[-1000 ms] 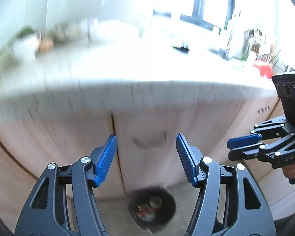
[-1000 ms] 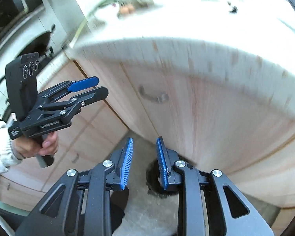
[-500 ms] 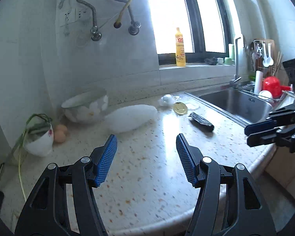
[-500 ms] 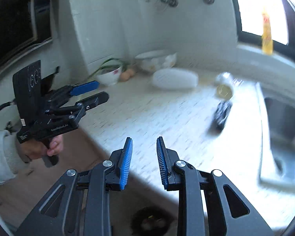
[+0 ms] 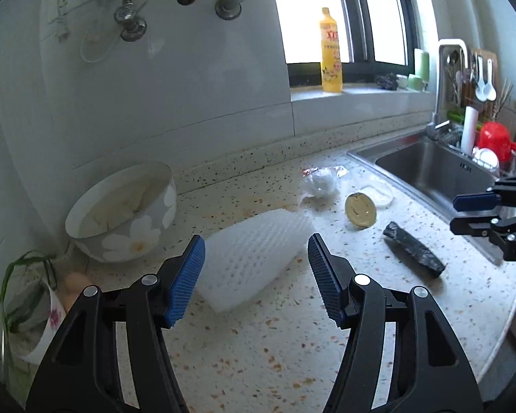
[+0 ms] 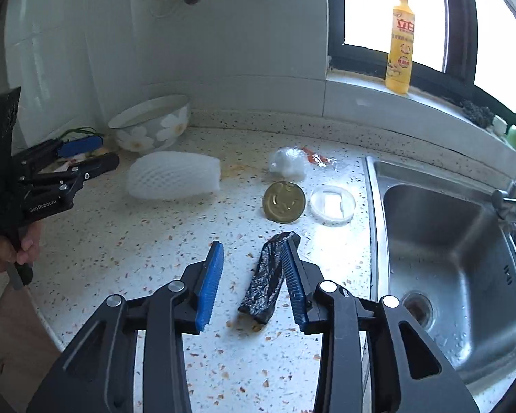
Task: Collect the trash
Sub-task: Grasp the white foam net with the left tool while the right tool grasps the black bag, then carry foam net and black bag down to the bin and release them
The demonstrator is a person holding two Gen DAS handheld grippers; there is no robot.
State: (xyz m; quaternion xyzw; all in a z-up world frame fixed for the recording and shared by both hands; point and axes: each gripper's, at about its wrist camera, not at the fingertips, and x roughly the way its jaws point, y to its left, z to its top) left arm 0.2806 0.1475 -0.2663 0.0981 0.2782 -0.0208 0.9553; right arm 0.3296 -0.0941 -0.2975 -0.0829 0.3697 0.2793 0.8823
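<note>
Trash lies on a speckled countertop (image 5: 258, 344): a white foam fruit net (image 5: 251, 258) (image 6: 173, 175), a crumpled black wrapper (image 5: 412, 253) (image 6: 270, 277), a gold can lid (image 5: 360, 210) (image 6: 283, 202), a clear plastic lid (image 6: 332, 204) and a crumpled clear wrapper (image 5: 321, 182) (image 6: 289, 161). My left gripper (image 5: 256, 280) is open, its jaws on either side of the foam net, just in front of it. My right gripper (image 6: 254, 284) is open, with the black wrapper between its fingers, against the right one.
A flowered bowl (image 5: 124, 213) stands at the back left, with an egg (image 5: 74, 284) and a small cup of greens (image 5: 34, 296) beside it. A steel sink (image 6: 447, 258) lies to the right. A yellow bottle (image 5: 331, 51) stands on the windowsill.
Both grippers have risen from facing the cabinet front and floor bin to above the countertop. The right gripper has opened wider and come to the black wrapper; the left has neared the foam net.
</note>
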